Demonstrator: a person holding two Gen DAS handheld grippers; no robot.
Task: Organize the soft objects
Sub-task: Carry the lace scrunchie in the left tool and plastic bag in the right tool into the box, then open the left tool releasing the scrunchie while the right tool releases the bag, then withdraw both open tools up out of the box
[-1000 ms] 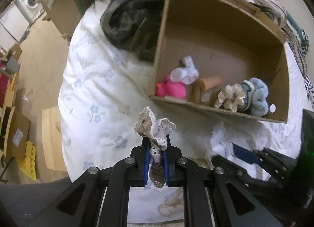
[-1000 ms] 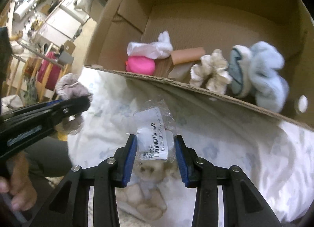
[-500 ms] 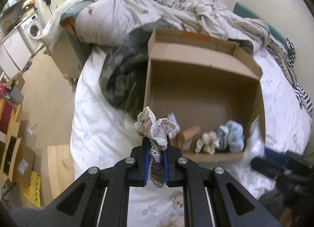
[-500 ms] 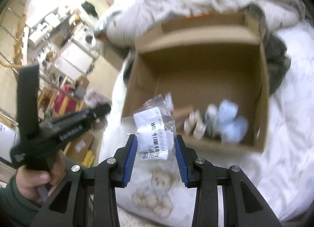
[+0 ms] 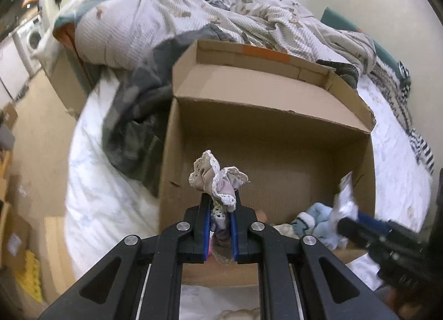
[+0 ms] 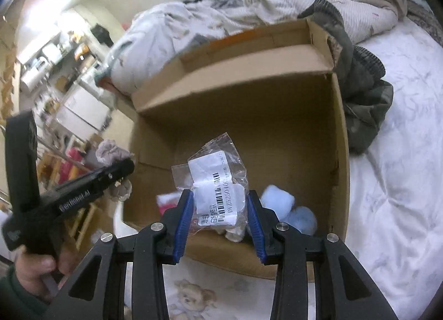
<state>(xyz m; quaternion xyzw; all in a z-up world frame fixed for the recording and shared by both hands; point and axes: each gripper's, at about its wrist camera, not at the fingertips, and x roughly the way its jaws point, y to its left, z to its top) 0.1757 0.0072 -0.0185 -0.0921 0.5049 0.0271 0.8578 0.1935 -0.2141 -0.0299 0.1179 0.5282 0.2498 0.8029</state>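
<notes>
Lace-trimmed mauve fabric scrunchie [image 5: 218, 181] sits pinched between the blue-padded fingers of the left hand-held gripper [image 5: 219, 203], its ruffled top sticking up above the fingertips and its lower part hanging between the pads. It is held over the near left part of the open brown cardboard box [image 5: 277, 137], which rests on the white floral bed sheet [image 5: 97, 203]. The right hand-held gripper [image 6: 220, 209] is clamped on a clear plastic packet with a white barcode label [image 6: 214, 184], also held above the near side of the box. Down inside the box, near its front wall, lie fluffy light blue scrunchies [image 6: 288, 209] and a blurred pink item [image 6: 166, 201]. A crumpled grey striped duvet [image 5: 193, 20] is heaped behind the box.
</notes>
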